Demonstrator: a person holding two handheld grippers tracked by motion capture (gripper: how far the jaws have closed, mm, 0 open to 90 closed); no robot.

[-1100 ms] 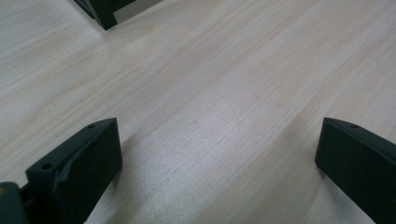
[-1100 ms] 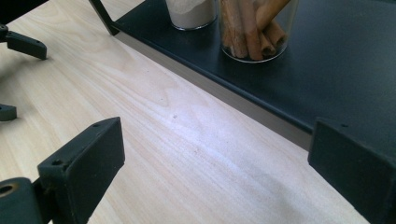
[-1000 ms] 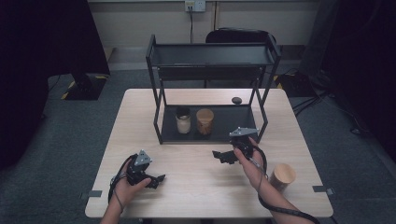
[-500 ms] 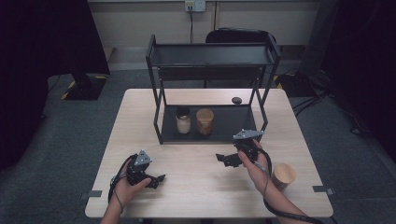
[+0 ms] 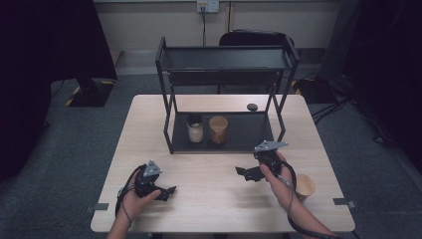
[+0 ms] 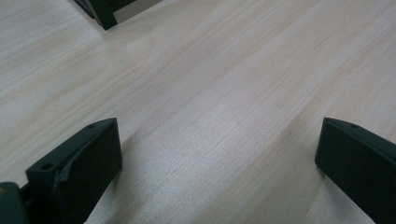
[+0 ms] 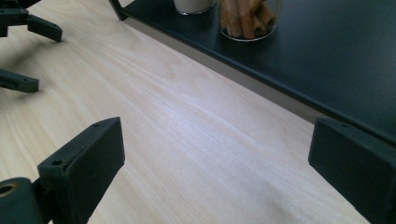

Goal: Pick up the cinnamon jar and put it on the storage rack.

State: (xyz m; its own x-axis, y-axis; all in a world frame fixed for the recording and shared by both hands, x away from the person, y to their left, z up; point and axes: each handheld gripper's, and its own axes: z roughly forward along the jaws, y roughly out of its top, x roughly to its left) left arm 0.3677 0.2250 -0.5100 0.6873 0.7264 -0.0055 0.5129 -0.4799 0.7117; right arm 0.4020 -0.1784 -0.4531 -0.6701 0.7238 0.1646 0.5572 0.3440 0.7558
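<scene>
Right gripper (image 5: 247,173): jaws apart, hovering over bare table (image 5: 214,199) near rack (image 5: 224,145) edge, shifted slightly toward the person. Left gripper (image 5: 166,191): jaws apart, unmoved.

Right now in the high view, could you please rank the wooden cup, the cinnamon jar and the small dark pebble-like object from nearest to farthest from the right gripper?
1. Wooden cup, just right of the right gripper.
2. Cinnamon jar, on the rack's bottom shelf, ahead and left.
3. Small dark object, on the table behind the rack.

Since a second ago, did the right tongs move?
Yes. The right tongs slid a little toward the person, away from the black shelf rack.
</scene>
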